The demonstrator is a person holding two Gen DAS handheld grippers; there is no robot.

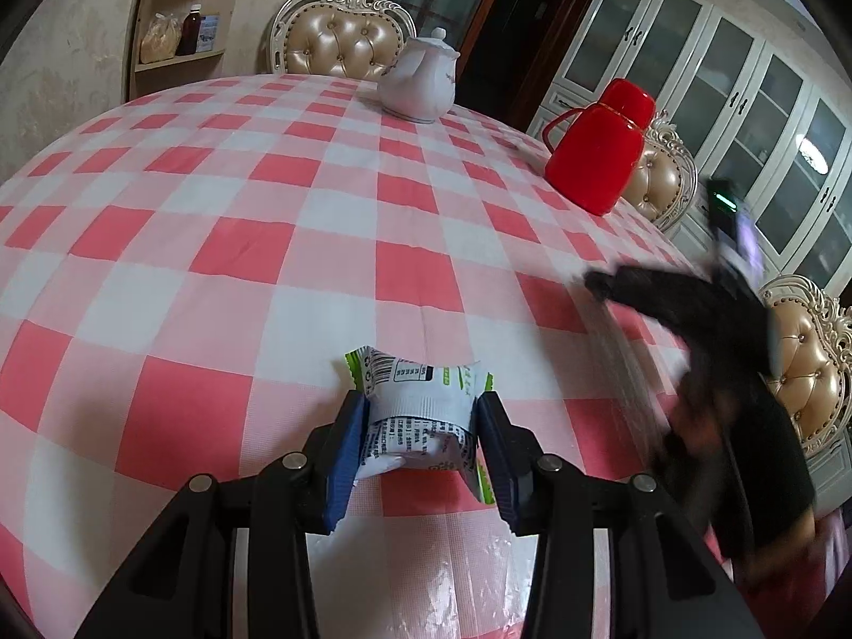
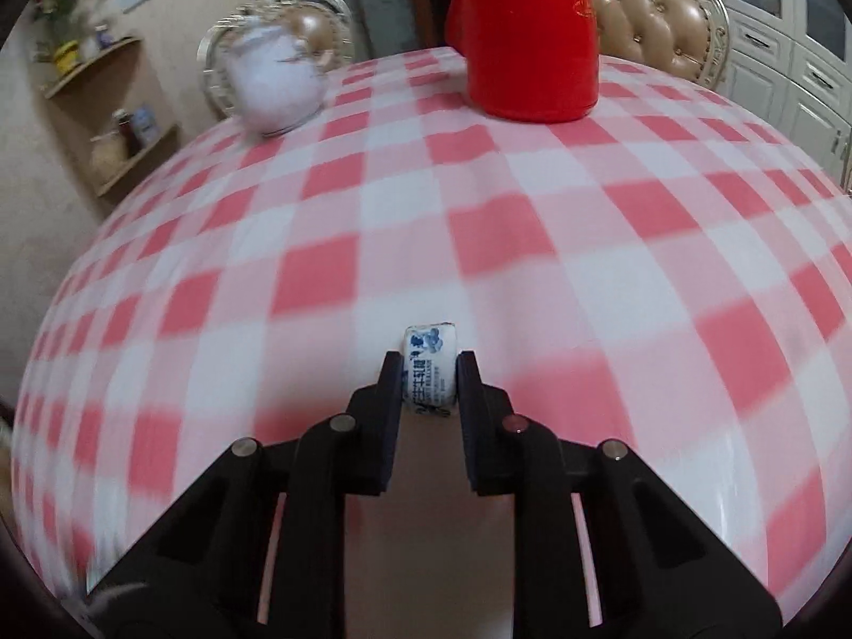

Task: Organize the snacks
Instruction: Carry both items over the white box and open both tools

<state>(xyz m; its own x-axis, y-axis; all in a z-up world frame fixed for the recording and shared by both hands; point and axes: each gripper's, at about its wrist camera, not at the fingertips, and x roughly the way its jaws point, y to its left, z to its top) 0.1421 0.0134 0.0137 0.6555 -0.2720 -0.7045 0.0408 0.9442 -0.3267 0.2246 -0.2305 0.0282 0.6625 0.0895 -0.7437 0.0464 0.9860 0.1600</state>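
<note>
My left gripper (image 1: 420,404) is shut on a white and green snack packet (image 1: 418,410), held crumpled between its blue-padded fingers above the red and white checked tablecloth (image 1: 266,245). My right gripper (image 2: 429,365) is shut on a small white candy with blue print (image 2: 430,370), held above the same cloth (image 2: 479,245). The right gripper also shows in the left wrist view (image 1: 601,285) as a blurred black shape at the right, over the table's edge.
A white teapot (image 1: 420,82) stands at the far side of the table, also in the right wrist view (image 2: 274,88). A red thermos jug (image 1: 601,149) stands at the far right (image 2: 532,37). Padded chairs (image 1: 341,37) ring the table. Cabinets (image 1: 745,122) stand behind.
</note>
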